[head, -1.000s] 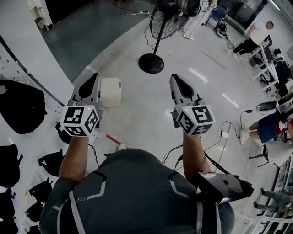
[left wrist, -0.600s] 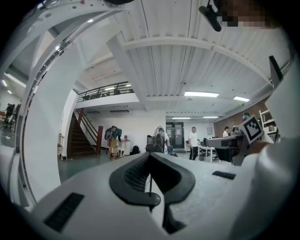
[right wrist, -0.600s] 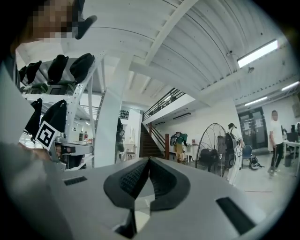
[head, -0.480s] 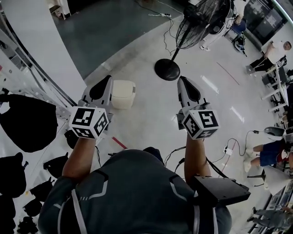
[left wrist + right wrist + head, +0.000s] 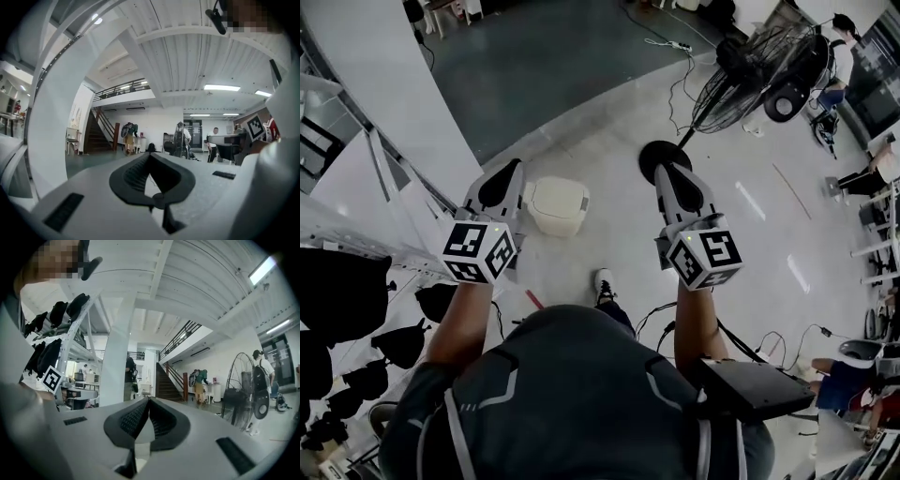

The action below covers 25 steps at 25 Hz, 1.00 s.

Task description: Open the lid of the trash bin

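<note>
Tongs closed, empty: left tongs (image 5: 511, 169), right tongs (image 5: 664, 172). Just beside the left pair, the trash bin (image 5: 558, 206) has its lid down.

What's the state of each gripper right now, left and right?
Left gripper: closed, tips together, holding nothing.
Right gripper: closed, tips together, holding nothing.

In the head view the left gripper (image 5: 506, 173) covers the left edge of the trash bin (image 5: 561, 206), and its lid seam is too small to judge. The right gripper (image 5: 667, 176) hides part of the fan base (image 5: 649, 156). The picture's left edge cuts off the dark bags (image 5: 337, 291).
</note>
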Each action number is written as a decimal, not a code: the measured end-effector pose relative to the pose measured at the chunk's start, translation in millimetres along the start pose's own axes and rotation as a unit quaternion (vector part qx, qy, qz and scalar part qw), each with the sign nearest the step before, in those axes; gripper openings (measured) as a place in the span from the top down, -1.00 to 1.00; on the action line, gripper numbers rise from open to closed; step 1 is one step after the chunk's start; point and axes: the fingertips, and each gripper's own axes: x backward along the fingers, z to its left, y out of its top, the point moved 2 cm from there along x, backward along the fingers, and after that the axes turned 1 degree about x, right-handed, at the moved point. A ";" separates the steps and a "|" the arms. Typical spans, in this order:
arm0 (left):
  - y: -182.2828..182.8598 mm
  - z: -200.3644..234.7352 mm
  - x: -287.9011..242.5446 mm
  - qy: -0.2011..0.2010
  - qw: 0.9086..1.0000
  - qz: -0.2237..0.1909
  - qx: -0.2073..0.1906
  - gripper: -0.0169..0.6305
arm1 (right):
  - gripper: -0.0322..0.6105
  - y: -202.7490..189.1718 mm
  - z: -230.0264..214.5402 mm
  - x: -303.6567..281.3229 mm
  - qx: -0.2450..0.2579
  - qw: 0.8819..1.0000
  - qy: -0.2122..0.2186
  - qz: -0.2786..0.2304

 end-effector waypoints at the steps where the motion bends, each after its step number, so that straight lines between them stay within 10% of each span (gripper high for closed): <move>1: 1.3 1.3 -10.4 0.008 1.000 0.000 0.003 0.92 | 0.82 0.1 -11.3 -8.1 0.002 1.000 0.006 0.001; 25: -20.9 32.4 -143.1 0.137 0.989 0.050 -0.017 0.92 | 0.82 -33.3 -146.8 -161.0 -0.003 0.992 0.127 0.002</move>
